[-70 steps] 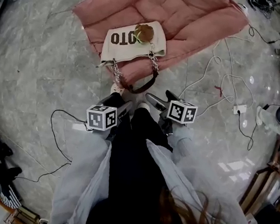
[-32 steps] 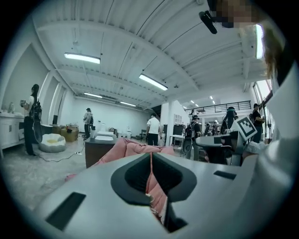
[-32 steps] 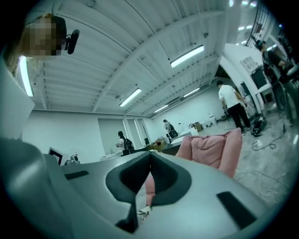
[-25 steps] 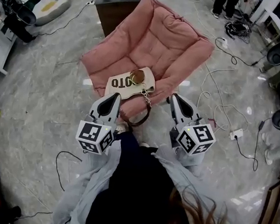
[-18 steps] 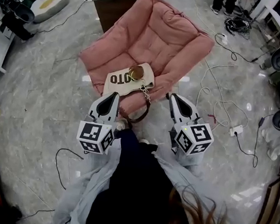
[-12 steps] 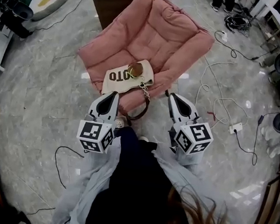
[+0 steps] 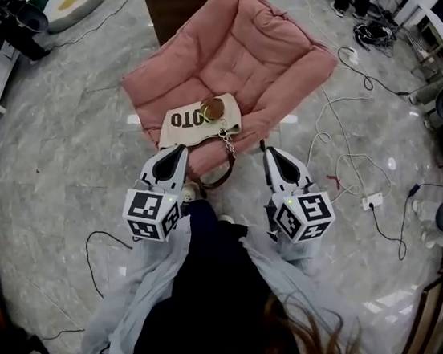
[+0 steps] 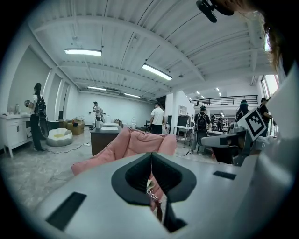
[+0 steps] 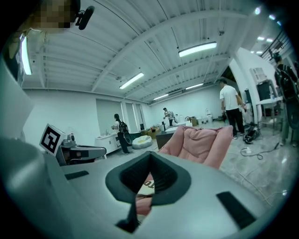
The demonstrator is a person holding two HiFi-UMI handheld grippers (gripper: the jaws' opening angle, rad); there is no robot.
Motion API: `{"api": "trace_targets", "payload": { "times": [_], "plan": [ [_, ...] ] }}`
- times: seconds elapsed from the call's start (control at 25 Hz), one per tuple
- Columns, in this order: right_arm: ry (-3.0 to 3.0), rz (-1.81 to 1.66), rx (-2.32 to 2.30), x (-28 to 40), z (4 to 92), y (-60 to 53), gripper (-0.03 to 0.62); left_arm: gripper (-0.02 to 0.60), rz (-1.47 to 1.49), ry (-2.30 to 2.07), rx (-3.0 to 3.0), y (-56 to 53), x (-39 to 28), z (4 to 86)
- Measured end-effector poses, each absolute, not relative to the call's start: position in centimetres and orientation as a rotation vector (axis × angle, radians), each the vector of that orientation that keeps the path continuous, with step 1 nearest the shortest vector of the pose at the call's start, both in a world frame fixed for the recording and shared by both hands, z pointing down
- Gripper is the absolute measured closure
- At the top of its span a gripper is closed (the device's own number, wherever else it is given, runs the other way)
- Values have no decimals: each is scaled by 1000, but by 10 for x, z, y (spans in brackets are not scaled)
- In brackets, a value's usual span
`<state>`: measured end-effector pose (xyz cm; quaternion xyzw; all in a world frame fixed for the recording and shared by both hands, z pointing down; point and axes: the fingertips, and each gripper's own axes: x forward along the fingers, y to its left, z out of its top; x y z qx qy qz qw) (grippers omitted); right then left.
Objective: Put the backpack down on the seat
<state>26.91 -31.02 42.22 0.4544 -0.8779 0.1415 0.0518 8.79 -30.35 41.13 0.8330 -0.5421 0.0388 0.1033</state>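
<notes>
Loose cables snake over the marble floor right of the pink armchair, and a dark cabinet sits right behind it. Nothing stands between the grippers and the chair. The cream bag lies flat on the front of the seat, its brown strap drooping over the front edge. The left gripper and right gripper are both closed on nothing, one either side of the strap and not touching it. A brown round thing on the bag covers part of the print, and I can't tell what it is.
</notes>
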Motion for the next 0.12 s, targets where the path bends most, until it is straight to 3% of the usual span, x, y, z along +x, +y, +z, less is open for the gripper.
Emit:
{"api": "trace_targets", "payload": {
  "times": [0.12],
  "plan": [
    [-2663,421,1380,270,423,-309,588,563,121,-1599,2454,-303,88,412]
  ]
}}
